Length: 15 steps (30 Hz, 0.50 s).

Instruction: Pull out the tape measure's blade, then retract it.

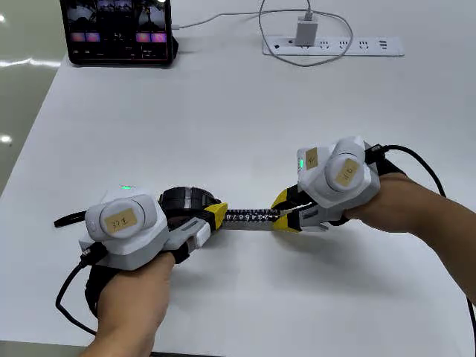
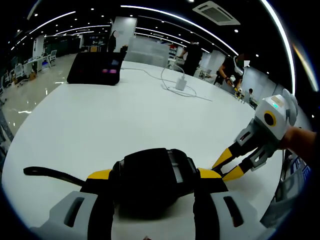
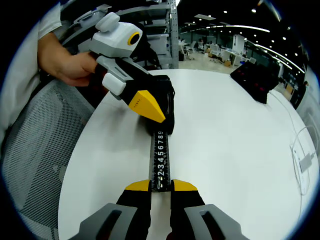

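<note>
- My left gripper (image 1: 210, 222), lower left: pale grey shell, yellow tips, tan sticker (image 1: 121, 219), black cable (image 1: 68, 286).
- My right gripper (image 1: 287, 213), right of centre: same build, green light (image 1: 301, 163).

A white counter (image 1: 223, 119) spreads wide under office ceiling lights. At its far left corner a tablet (image 1: 119, 31) stands with its screen lit. Along the far edge lies a power strip (image 1: 335, 46) with a white charger (image 1: 306, 33) plugged in, its cable (image 1: 261, 22) looping beside it. A grey mesh chair (image 3: 35, 150) sits at the near edge.
</note>
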### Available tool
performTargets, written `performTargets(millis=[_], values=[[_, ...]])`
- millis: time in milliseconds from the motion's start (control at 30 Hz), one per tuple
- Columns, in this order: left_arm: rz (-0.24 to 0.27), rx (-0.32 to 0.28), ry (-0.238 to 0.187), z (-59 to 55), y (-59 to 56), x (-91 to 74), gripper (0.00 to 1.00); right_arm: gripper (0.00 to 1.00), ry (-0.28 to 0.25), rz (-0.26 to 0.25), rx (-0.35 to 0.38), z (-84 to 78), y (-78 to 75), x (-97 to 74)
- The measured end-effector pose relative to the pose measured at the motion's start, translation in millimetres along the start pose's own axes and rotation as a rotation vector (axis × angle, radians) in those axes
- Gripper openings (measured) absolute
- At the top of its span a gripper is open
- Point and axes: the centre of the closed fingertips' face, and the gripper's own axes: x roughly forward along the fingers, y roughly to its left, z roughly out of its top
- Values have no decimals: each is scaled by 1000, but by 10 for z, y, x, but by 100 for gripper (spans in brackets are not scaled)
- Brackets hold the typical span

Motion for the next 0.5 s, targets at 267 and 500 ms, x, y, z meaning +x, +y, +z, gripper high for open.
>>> performTargets(millis=[267, 500], values=[[-8, -6, 0, 2, -4, -1, 60, 10, -22, 8, -2, 98, -10, 82], [-20, -12, 1, 4, -6, -7, 60, 10, -51, 19, 7, 194, -3, 150]])
